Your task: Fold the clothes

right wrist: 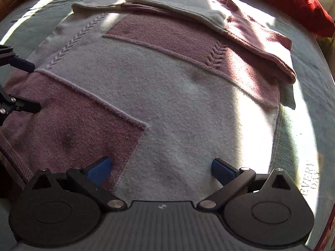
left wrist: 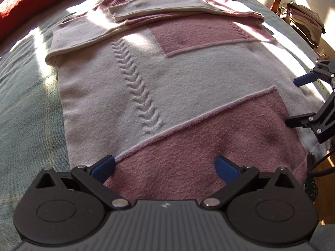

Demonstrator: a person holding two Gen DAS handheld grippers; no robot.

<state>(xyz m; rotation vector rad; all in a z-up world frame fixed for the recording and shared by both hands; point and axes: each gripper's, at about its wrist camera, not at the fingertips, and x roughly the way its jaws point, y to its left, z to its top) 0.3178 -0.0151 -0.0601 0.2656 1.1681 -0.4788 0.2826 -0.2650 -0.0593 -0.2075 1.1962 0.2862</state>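
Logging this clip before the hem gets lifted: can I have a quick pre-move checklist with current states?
1. Sleeves folded across the sweater: ok.
2. Left gripper open over the pink hem panel: ok.
3. Right gripper open at the hem: ok.
4. Fabric already between the jaws: cannot tell.
5. Sweater body lying flat on the bed cover: ok.
6. Grippers apart from each other: ok.
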